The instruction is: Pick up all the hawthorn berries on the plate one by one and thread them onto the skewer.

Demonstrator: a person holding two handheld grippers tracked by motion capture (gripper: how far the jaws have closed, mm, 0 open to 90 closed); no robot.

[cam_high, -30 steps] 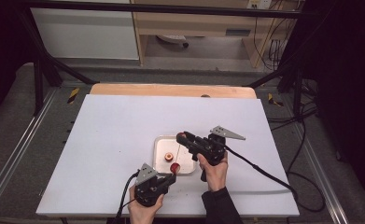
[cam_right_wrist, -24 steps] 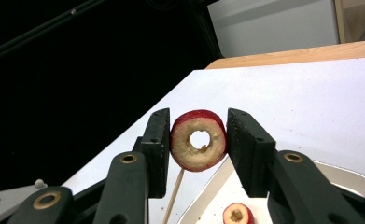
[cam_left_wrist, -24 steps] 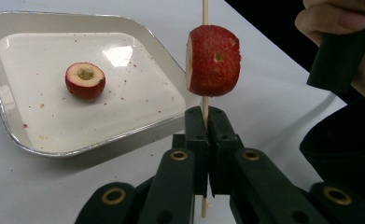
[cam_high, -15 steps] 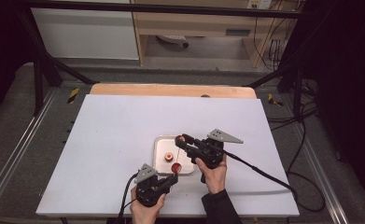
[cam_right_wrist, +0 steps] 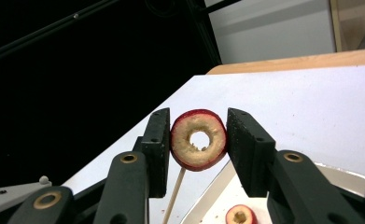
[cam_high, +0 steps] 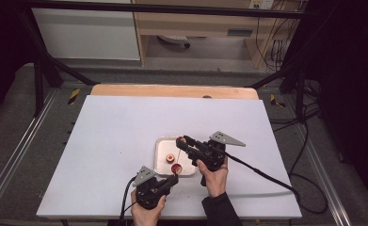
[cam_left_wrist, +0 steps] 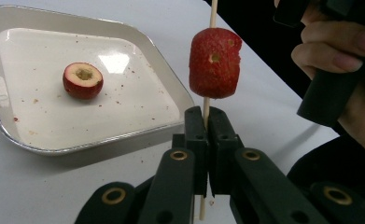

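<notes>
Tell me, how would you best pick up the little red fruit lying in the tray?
Grip the cored fruit across its rounded red sides, coming down from above. It sits in the tray with its cored hole facing up, so pads on the sides would leave that hole free.

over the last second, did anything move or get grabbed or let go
Nothing visibly changed. The left gripper stays shut on the skewer, which carries one red fruit piece. The right gripper keeps its place with a cored fruit piece between its jaws, and the other piece lies in the tray as before.
</notes>
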